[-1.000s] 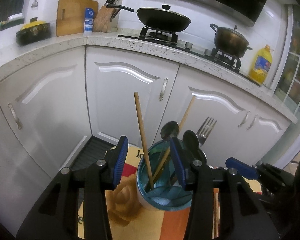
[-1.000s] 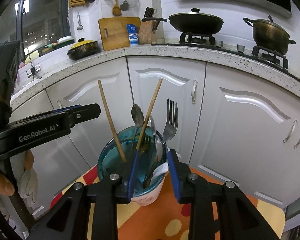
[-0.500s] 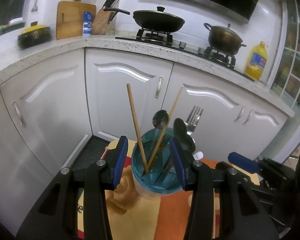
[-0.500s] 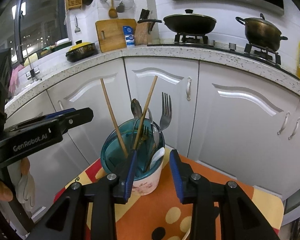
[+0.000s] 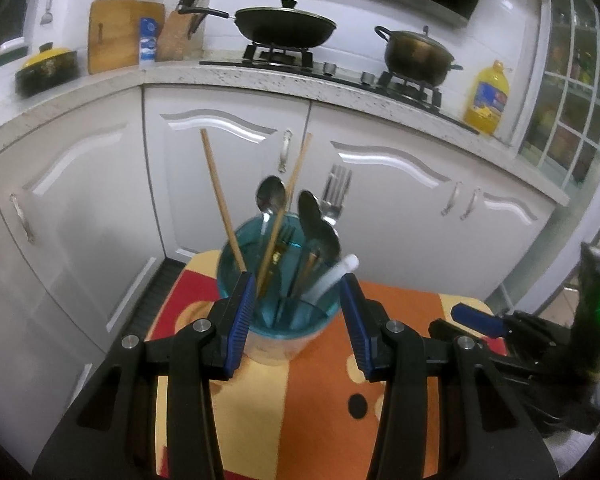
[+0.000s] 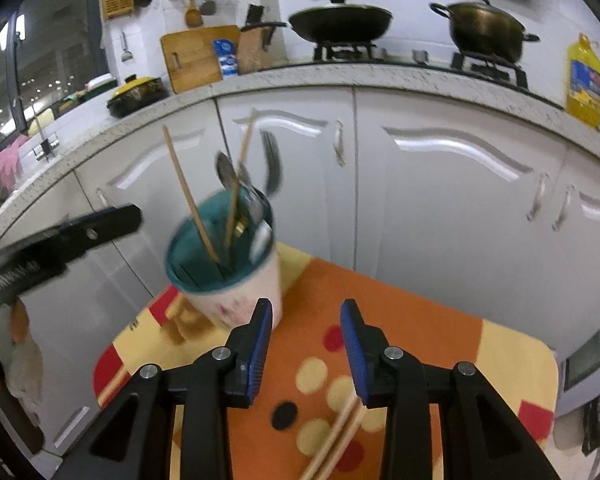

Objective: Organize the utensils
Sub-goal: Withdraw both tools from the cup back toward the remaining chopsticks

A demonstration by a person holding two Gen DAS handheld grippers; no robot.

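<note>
On the orange patterned mat (image 6: 400,320), we are holding the left gripper (image 5: 298,320) apart around the utensil cup (image 5: 276,280) near its far-left corner; the right gripper (image 6: 306,344) is gaping, empty, beside it.

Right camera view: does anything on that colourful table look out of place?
Yes. A pair of chopsticks lies loose on the table mat, near its front edge, while the other utensils stand in the utensil cup. Nothing looks spilled or broken.

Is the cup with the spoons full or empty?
Full. The cup holds wooden chopsticks, spoons and a fork, all standing in it and poking above its blue rim.
</note>
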